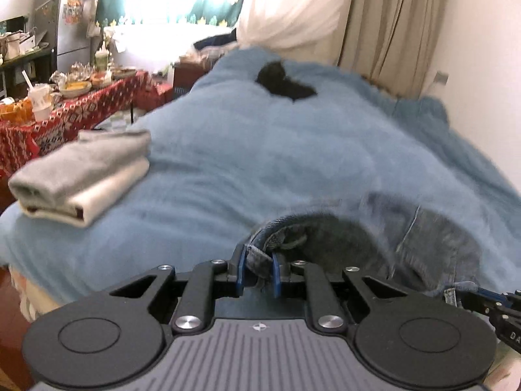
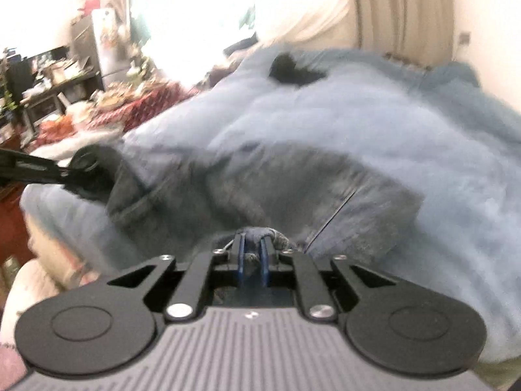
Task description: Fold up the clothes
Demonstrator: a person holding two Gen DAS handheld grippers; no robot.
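Observation:
A pair of blue denim jeans lies on the near part of a bed covered by a light blue blanket. My left gripper is shut on a denim edge of the jeans. My right gripper is shut on another bunched denim edge of the jeans, which spread out ahead of it. The left gripper's fingers show at the left of the right wrist view, holding the jeans' far corner. The right gripper's tip shows at the lower right of the left wrist view.
A folded grey and cream garment lies at the bed's left edge. A small black item lies farther up the blanket. A cluttered table with a red patterned cloth stands left of the bed. Beige curtains hang behind.

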